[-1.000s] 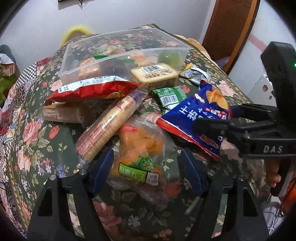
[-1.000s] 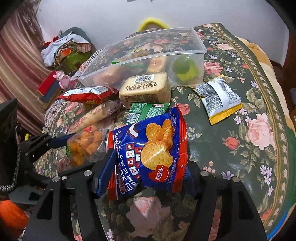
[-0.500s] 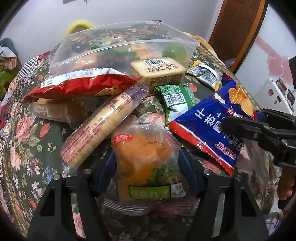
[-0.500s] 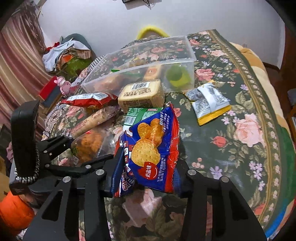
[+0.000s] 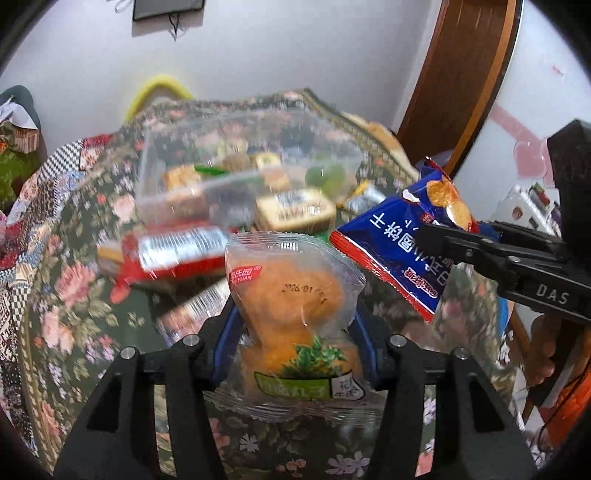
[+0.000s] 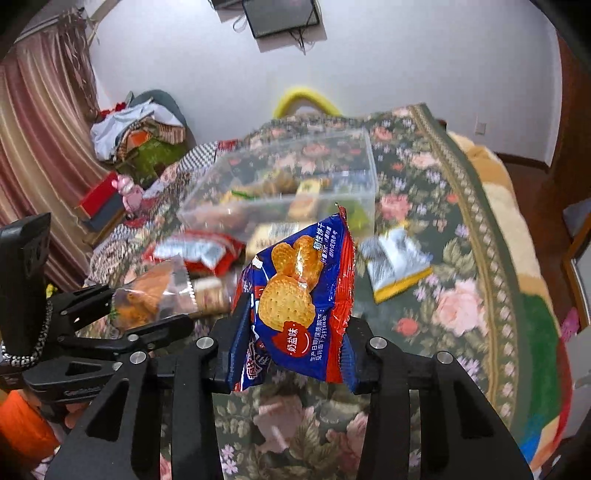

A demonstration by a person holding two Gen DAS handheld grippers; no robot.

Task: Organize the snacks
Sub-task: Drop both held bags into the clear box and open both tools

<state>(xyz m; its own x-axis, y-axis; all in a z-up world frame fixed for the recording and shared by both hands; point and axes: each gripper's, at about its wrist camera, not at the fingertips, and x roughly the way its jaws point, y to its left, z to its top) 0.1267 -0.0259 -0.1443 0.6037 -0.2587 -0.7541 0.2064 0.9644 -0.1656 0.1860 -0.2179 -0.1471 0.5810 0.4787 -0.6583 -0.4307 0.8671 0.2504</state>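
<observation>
Two packs up off the tablecloth: my left gripper pinches the clear orange snack bag, right gripper clamps the blue biscuit pack. Mid-carry, I reckon; next, over the clear bin w/ both, then release.

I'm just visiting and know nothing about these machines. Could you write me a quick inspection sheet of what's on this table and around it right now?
Surface: floral tablecloth, partly covered with snacks.
Job's things: clear plastic bin holding several snacks; blue biscuit packet and orange snack bag both lifted off the table.
Clutter: red packet, tan wrapped cake, silver-yellow packet lying loose.
Claws: left claw shut on the orange snack bag; right claw shut on the blue biscuit packet.
Cables: cords hanging from the wall screen.
Surroundings: striped curtain, clothes pile, wooden door.
</observation>
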